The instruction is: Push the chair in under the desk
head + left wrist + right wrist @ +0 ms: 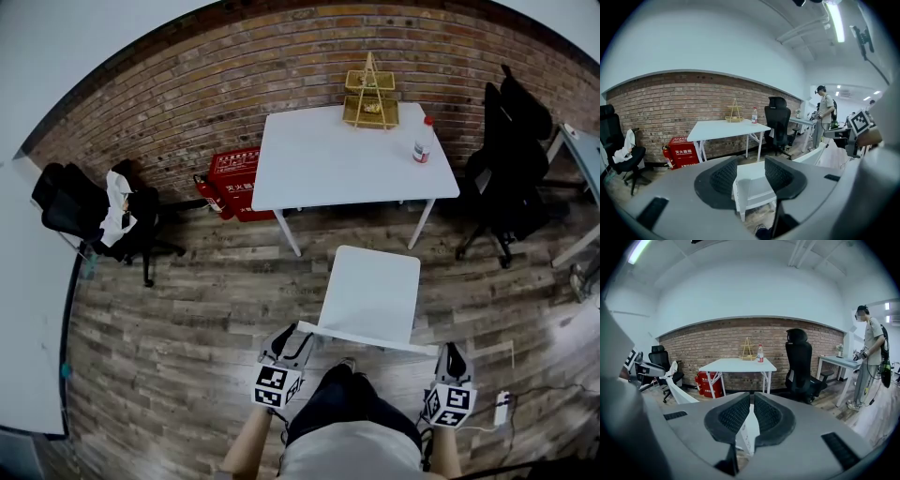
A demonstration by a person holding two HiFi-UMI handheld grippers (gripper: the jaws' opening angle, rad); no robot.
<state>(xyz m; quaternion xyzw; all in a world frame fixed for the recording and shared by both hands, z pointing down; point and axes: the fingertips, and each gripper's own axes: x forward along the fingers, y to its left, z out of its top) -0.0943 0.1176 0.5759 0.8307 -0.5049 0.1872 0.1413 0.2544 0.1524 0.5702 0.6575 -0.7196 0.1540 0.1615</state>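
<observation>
Nearer than the desk (pixel 319 159), the chair (pixel 370 291) is set apart from it. Its backrest's right end is clamped by the right gripper (pixel 453 351). The left gripper (pixel 292 336) is held parted around the left end.

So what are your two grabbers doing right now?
Left gripper: open, holding nothing.
Right gripper: shut on the white flat-panel chair, at its backrest.

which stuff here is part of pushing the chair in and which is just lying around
Job: white chair, white desk, left tool, right tool.
Lying about: bottle, wooden rack, red box, black office chairs.
</observation>
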